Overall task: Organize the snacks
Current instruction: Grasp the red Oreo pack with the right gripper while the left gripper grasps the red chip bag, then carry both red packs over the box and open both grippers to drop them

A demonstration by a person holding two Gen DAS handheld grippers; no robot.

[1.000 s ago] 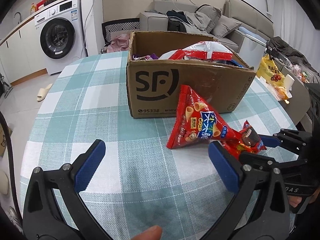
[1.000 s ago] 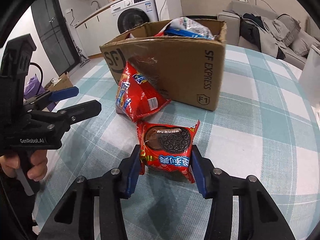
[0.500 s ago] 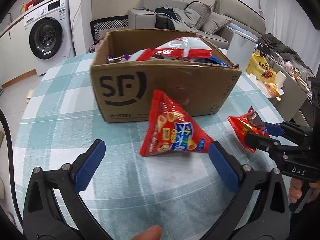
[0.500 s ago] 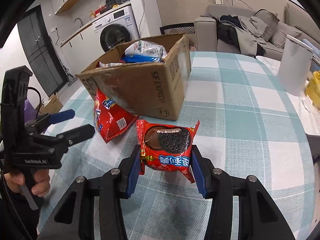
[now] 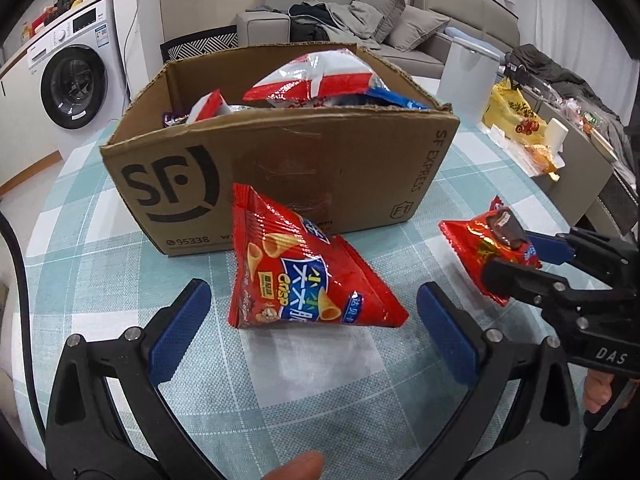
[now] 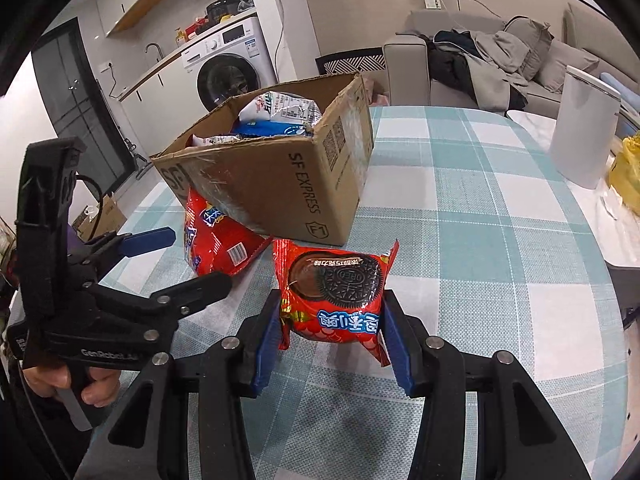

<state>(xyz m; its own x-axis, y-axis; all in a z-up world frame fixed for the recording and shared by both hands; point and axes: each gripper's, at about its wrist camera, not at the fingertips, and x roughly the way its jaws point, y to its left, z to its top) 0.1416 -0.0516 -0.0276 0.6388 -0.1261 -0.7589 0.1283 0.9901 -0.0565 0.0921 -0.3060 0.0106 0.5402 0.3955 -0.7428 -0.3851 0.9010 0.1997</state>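
A red cone-crisp bag (image 5: 304, 280) lies on the checked tablecloth just in front of the cardboard SF box (image 5: 280, 168), which holds several snack bags. My left gripper (image 5: 312, 300) is open, and its blue pads stand wide on either side of the bag without touching it. To the right, my right gripper (image 5: 512, 258) is shut on a red Oreo packet (image 5: 480, 240). In the right wrist view the Oreo packet (image 6: 336, 292) sits squeezed between the pads of my right gripper (image 6: 331, 312), clear of the table. Left of it are the left gripper (image 6: 196, 258), the crisp bag (image 6: 216, 240) and the box (image 6: 272, 184).
A white bin (image 6: 584, 128) stands at the table's far right, with a yellow bag (image 5: 516, 120) beside it. The table's rounded edge (image 6: 612, 264) curves close on the right. Behind the table are a washing machine (image 5: 76, 84) and a sofa (image 5: 360, 12).
The left gripper has swung around so the crisp bag now lies centred between its open fingers. The right gripper, still shut on the Oreo packet, has risen slightly and drawn away from the box.
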